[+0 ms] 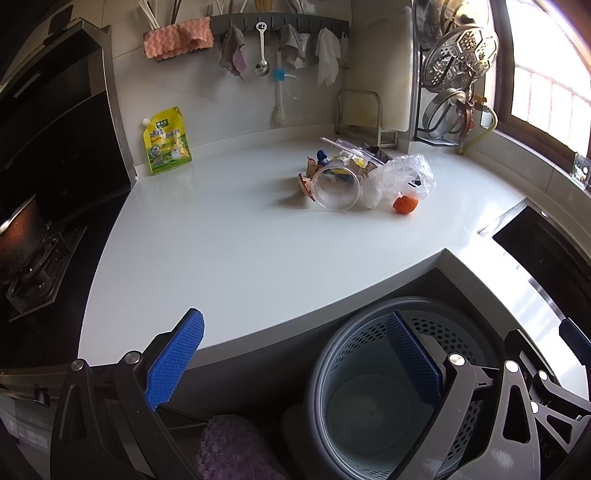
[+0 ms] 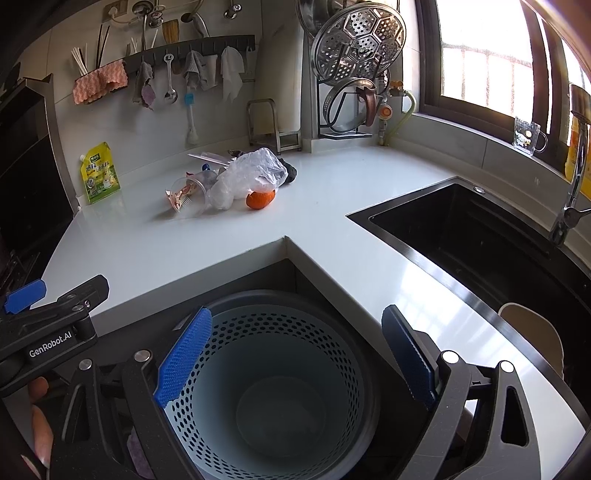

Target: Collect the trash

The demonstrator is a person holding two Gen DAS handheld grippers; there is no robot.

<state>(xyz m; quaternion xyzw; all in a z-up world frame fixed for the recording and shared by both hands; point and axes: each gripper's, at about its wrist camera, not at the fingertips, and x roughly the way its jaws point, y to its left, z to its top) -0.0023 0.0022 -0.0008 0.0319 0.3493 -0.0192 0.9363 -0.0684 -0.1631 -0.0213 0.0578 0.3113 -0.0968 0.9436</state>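
A pile of trash lies on the white counter (image 1: 229, 236): a clear plastic cup (image 1: 335, 187) on its side, a crumpled clear bag (image 1: 404, 177), an orange peel (image 1: 405, 204), wrappers and a blue cap. The right wrist view shows the same cup (image 2: 190, 199), bag (image 2: 251, 173) and orange peel (image 2: 260, 199). A grey perforated bin (image 2: 280, 373) stands on the floor in the counter's corner, with nothing visible inside; it is also in the left wrist view, bin (image 1: 369, 406). My left gripper (image 1: 295, 362) is open over the counter's edge. My right gripper (image 2: 295, 358) is open above the bin.
A yellow pouch (image 1: 167, 141) leans on the back wall beside the black stove (image 1: 37, 266). A black sink (image 2: 480, 236) with a tap (image 2: 572, 177) is at the right. Cloths and utensils hang on a wall rail (image 1: 280, 26). A steamer rack (image 2: 356, 40) stands in the corner.
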